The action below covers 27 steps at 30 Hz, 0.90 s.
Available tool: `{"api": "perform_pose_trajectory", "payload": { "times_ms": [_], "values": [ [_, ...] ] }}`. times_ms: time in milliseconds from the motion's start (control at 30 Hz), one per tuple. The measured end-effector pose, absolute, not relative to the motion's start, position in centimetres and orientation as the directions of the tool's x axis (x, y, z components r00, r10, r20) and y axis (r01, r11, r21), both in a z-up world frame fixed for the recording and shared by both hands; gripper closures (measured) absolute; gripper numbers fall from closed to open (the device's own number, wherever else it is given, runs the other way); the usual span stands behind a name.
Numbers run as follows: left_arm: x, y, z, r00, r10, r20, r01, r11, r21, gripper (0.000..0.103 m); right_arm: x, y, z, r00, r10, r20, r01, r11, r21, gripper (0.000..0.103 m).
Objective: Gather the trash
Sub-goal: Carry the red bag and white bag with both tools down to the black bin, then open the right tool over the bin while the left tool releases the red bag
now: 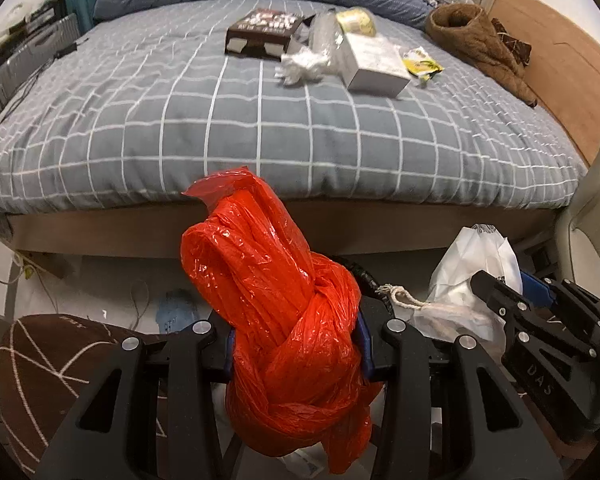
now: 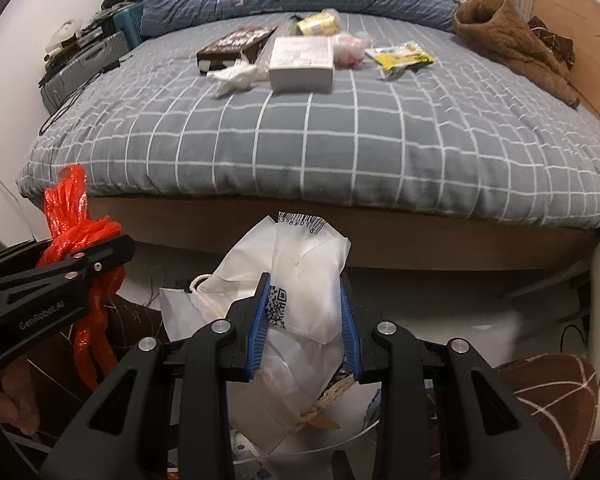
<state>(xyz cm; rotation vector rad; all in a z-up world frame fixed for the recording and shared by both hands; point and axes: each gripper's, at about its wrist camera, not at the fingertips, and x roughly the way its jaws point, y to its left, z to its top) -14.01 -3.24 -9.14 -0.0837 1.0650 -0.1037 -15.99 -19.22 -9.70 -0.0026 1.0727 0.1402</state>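
Clamping a knotted red plastic bag [image 1: 284, 320], left gripper [image 1: 296, 344], marked "GenRobot.AI" on its side. Right gripper [image 2: 306, 320], marked "DAS", pinches a white bag [image 2: 300, 300] bearing a barcode and QR code, both before the bed's foot. Remaining trash: brown printed box [image 1: 260, 34], white box [image 1: 374, 64], yellow wrapper [image 1: 422, 64] on grey checked bedcover [image 1: 260, 128].

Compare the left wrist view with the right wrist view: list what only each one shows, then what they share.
Only the left wrist view: the red plastic bag's knot up close, clamped in the left gripper.

Only the right wrist view: the barcode and QR code on the white bag clamped in the right gripper, and a pink-and-white wad behind the white box.

Both: the checked bed, brown box, yellow wrapper, brown garment.
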Motion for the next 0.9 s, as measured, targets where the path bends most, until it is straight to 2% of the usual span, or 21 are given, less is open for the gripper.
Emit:
{"api": "perform_pose_trajectory", "payload": {
  "times_ms": [900],
  "values": [
    [-9.9, 0.0, -20.2, 0.303, -0.098, -0.948, -0.014, 0.994, -0.107, 0.061, -12.6, -16.1, -21.7, 0.226, 0.113, -0.967, -0.129, 0.988, 0.085, 0.072]
  ]
}}
